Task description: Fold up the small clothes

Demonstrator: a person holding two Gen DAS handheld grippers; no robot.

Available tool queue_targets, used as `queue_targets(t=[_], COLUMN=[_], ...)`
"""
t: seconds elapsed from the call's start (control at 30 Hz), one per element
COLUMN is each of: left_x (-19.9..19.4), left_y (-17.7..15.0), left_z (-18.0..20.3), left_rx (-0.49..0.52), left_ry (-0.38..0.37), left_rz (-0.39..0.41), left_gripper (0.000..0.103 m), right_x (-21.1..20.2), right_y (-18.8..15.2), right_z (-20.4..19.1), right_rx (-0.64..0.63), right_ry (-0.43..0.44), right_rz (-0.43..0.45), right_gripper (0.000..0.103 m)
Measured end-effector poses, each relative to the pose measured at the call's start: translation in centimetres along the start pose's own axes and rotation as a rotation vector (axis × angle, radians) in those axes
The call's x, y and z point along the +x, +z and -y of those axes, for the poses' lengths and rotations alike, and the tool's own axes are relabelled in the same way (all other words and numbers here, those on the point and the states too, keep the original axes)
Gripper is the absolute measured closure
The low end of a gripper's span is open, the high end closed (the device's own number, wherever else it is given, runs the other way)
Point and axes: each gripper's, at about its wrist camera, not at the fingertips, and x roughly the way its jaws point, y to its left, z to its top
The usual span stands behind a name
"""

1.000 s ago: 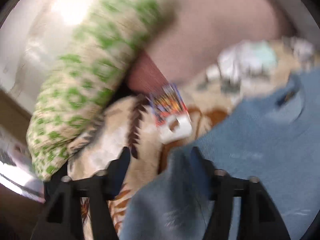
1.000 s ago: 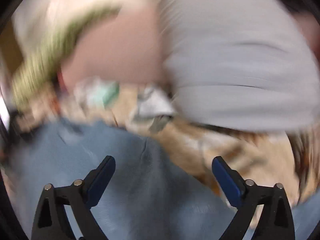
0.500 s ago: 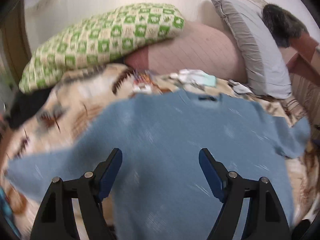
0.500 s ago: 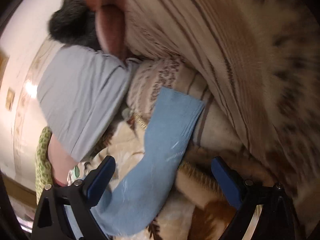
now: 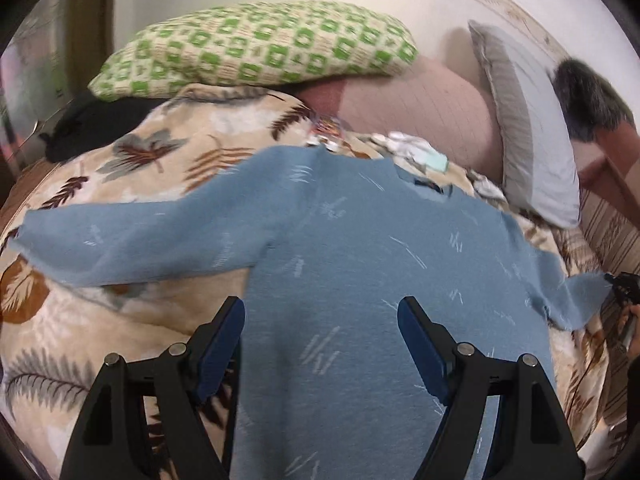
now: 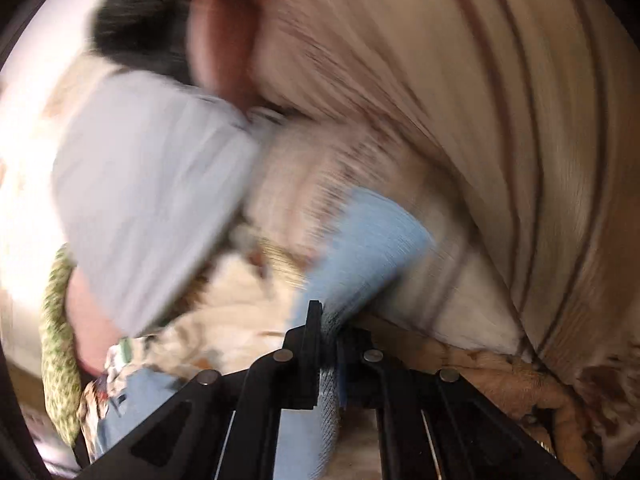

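Observation:
A blue sweater (image 5: pixel 360 248) lies spread flat on a leaf-patterned blanket (image 5: pixel 120 320), with its left sleeve (image 5: pixel 120 240) stretched out to the left. My left gripper (image 5: pixel 320 344) is open and empty above the sweater's lower body. My right gripper (image 6: pixel 328 336) is shut on the sweater's right sleeve (image 6: pixel 360 248) near the cuff; this view is blurred. The right gripper also shows at the right edge of the left wrist view (image 5: pixel 624 284), at the sleeve's end (image 5: pixel 580 300).
A green checked pillow (image 5: pixel 256 48), a pink pillow (image 5: pixel 416 108) and a grey pillow (image 5: pixel 528 128) line the back. Small clothes (image 5: pixel 416 148) lie behind the sweater's collar. A black garment (image 5: pixel 92 124) lies at far left. A striped blanket (image 6: pixel 520 120) rises on the right.
My right gripper has closed on the sweater's right sleeve, which it was open over half a second ago. My left gripper has pulled back from the sweater and stays open.

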Motion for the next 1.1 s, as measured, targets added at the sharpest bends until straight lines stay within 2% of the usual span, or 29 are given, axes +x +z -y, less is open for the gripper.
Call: queue_targets(t=[0.13, 0.27, 0.37, 0.43, 0.5, 0.57, 0.6, 0.63, 0.67, 0.7, 0.73, 0.77, 0.8, 0.83, 0.87, 0.93, 1.0, 1.07, 1.1], left_x=[-2.1, -3.8, -4.9, -5.5, -6.1, -6.6, -6.7, -6.8, -6.8, -6.7, -6.7, -6.6, -6.4, -6.2, -5.9, -5.0, -3.6, -2.1, -0.7], left_y=[0.0, -0.6, -1.2, -1.5, -1.9, -2.4, -2.6, -2.8, -2.9, -3.0, -3.0, -3.0, -2.8, -2.5, -2.2, -1.6, -1.0, -0.6, -0.4], left_z=[-2.6, -5.5, -7.8, -9.3, -11.0, -12.4, -12.7, -12.9, -13.0, -13.0, -12.8, -12.4, -11.9, -11.4, -10.7, -9.1, -6.9, -4.9, -3.7], left_rx=[-0.064, -0.117, -0.153, -0.187, -0.222, -0.250, -0.256, -0.257, -0.256, -0.253, -0.246, -0.235, -0.222, -0.214, -0.207, -0.202, -0.195, -0.201, -0.205], left_ry=[-0.029, -0.055, -0.055, -0.048, -0.046, -0.029, -0.023, -0.018, -0.013, -0.008, -0.008, -0.012, -0.016, -0.024, -0.036, -0.081, -0.144, -0.179, -0.219], left_rz=[0.052, 0.083, 0.100, 0.108, 0.112, 0.108, 0.104, 0.099, 0.095, 0.088, 0.083, 0.079, 0.078, 0.078, 0.078, 0.069, 0.052, 0.029, 0.001], left_gripper=[0.024, 0.024, 0.024, 0.024, 0.024, 0.024, 0.024, 0.024, 0.024, 0.024, 0.024, 0.024, 0.024, 0.024, 0.024, 0.024, 0.023, 0.023, 0.023], right_x=[-5.9, -11.9, -13.6, -13.1, -10.3, -6.8, -5.2, -2.1, -0.5, 2.7, 4.0, 5.5, 6.1, 6.0, 4.8, 2.0, -0.6, -3.3, -4.2], right_y=[0.5, -2.5, -7.9, -12.1, -17.5, -22.2, -24.5, -28.1, -30.0, -33.5, -35.3, -37.5, -38.7, -38.8, -38.3, -36.6, -34.8, -32.4, -31.4], right_z=[-8.6, -22.5, -31.9, -36.6, -41.2, -43.6, -44.3, -45.2, -45.4, -45.7, -45.8, -45.7, -45.3, -44.7, -43.7, -41.6, -38.9, -34.6, -32.7], right_rx=[-0.124, -0.339, -0.480, -0.539, -0.574, -0.585, -0.603, -0.608, -0.608, -0.630, -0.651, -0.683, -0.698, -0.689, -0.660, -0.591, -0.517, -0.409, -0.353], right_ry=[0.147, 0.331, 0.449, 0.508, 0.566, 0.574, 0.567, 0.585, 0.587, 0.546, 0.519, 0.476, 0.448, 0.459, 0.514, 0.567, 0.623, 0.666, 0.665], right_rz=[0.101, 0.161, 0.143, 0.110, 0.025, -0.056, -0.080, -0.154, -0.207, -0.289, -0.323, -0.373, -0.408, -0.412, -0.396, -0.351, -0.342, -0.314, -0.311], right_gripper=[0.097, 0.097, 0.097, 0.097, 0.097, 0.097, 0.095, 0.093, 0.093, 0.089, 0.085, 0.073, 0.048, 0.035, 0.022, 0.021, 0.019, 0.018, 0.018])
